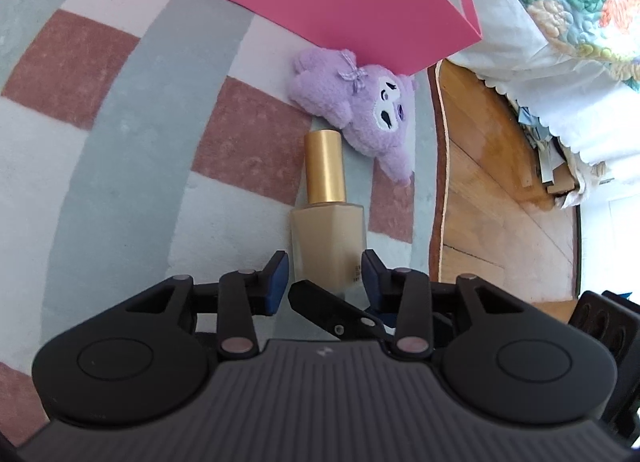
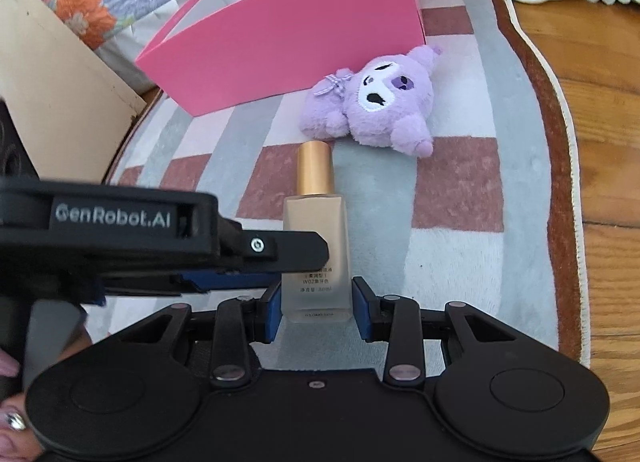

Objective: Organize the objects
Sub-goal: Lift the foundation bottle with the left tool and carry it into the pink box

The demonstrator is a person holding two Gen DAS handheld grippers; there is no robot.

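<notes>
Both tools are set around the foundation bottle (image 2: 316, 238), which lies on the checked rug (image 2: 456, 262): the right tool (image 2: 317, 308) is closed on its base, while the left tool (image 1: 325, 276) is narrowed about its body, pads seemingly just clear. Beyond its gold cap, a purple plush toy (image 2: 380, 102) is seen beside a pink box (image 2: 288, 46).

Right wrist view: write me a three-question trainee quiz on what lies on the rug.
1. Which thing lies next to the pink cardboard box, beyond the beige glass foundation bottle? A: purple plush toy; B: comb; C: spoon.
2. True or false: the bottle's gold cap points toward the grippers.
3. Fill in: the left gripper and right gripper both straddle the bottle's ____ end.
Key: 1 A; 2 false; 3 base.
</notes>
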